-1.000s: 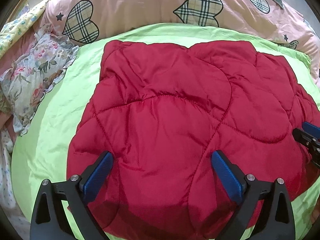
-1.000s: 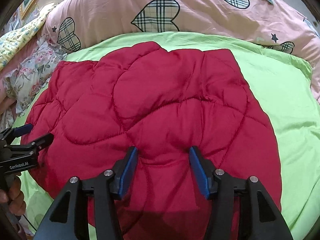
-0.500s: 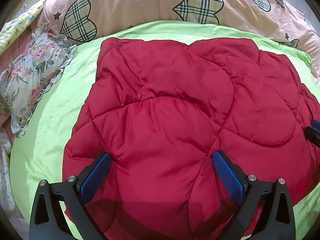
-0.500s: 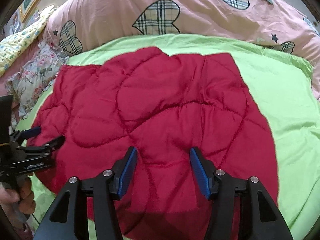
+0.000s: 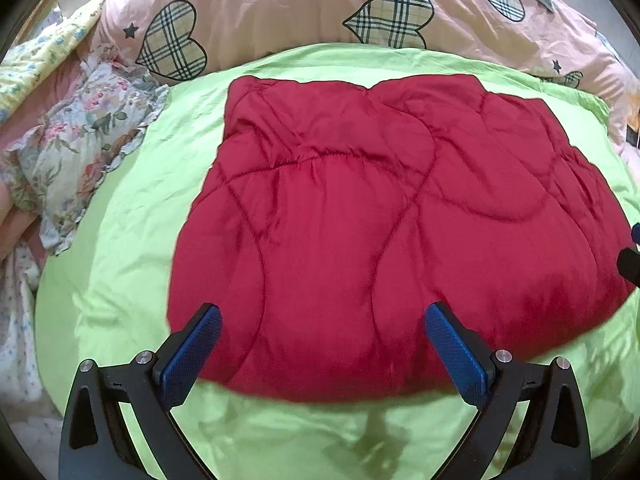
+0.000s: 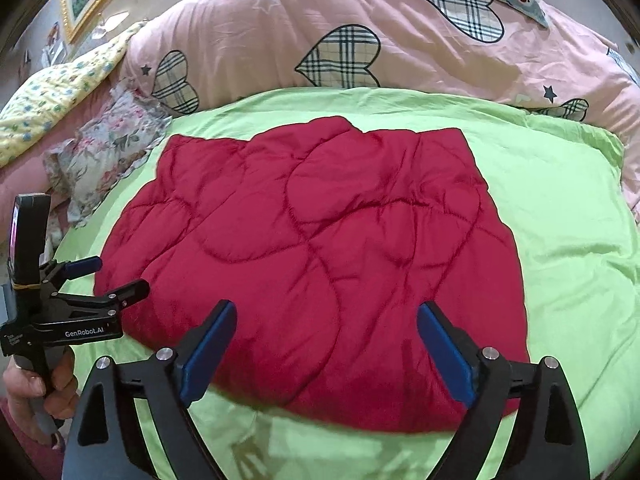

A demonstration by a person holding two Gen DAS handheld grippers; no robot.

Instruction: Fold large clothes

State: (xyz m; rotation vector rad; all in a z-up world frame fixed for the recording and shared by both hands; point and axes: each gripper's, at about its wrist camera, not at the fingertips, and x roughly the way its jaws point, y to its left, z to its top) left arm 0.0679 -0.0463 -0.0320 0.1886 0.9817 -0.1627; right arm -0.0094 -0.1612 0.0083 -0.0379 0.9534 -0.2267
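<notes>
A red quilted garment (image 5: 360,220) lies folded and flat on the green sheet (image 5: 132,248); the right wrist view shows it too (image 6: 320,248). My left gripper (image 5: 322,312) hovers open above the garment's near edge, with nothing pinched. The right wrist view has it at the garment's left edge (image 6: 118,276). My right gripper (image 6: 326,307) hangs over the near edge as well. Its jaws are opening, the pads clear of the fabric lying below them. A tip of it shows at the right border of the left wrist view (image 5: 632,248).
A pink duvet with plaid hearts (image 5: 280,12) is piled behind the green sheet. A floral cloth (image 5: 80,140) and a yellow flowered one (image 6: 52,96) lie at the left. A person's hand (image 6: 36,392) grips the left tool. Bare green sheet stretches to the right (image 6: 568,220).
Both grippers have drawn back and upward from the garment, so green sheet now shows under them. The right jaws have spread wide, and the fabric bunched between them has settled flat.
</notes>
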